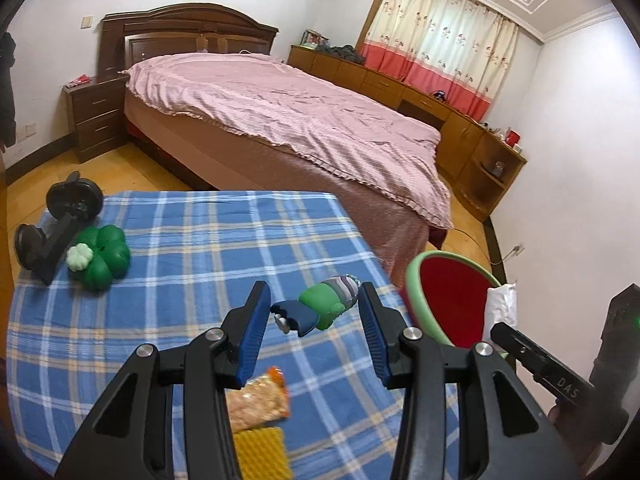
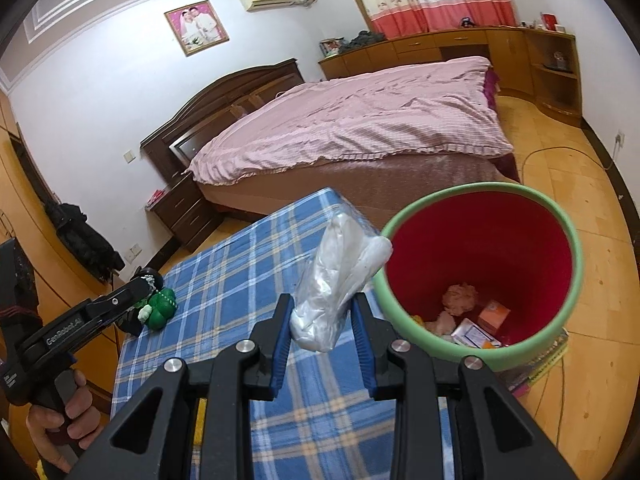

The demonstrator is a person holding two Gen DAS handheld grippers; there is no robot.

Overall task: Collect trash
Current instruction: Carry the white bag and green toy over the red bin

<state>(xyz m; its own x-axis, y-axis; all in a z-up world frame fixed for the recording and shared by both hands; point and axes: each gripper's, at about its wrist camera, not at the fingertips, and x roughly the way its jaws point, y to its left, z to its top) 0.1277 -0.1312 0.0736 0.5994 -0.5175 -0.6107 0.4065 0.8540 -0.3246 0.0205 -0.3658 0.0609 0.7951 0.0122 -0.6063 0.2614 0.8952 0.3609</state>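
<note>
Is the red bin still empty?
No: the right wrist view shows the red bin already holding crumpled paper and small cartons at its bottom.

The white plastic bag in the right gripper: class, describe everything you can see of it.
The white plastic bag is thin, crinkled, glossy film, bunched into a long lump. The right gripper is shut on its lower part, blue pads pressing both sides. It tilts up and right toward the bin, above the checked cloth; its top seems level with the green rim, not inside.
</note>
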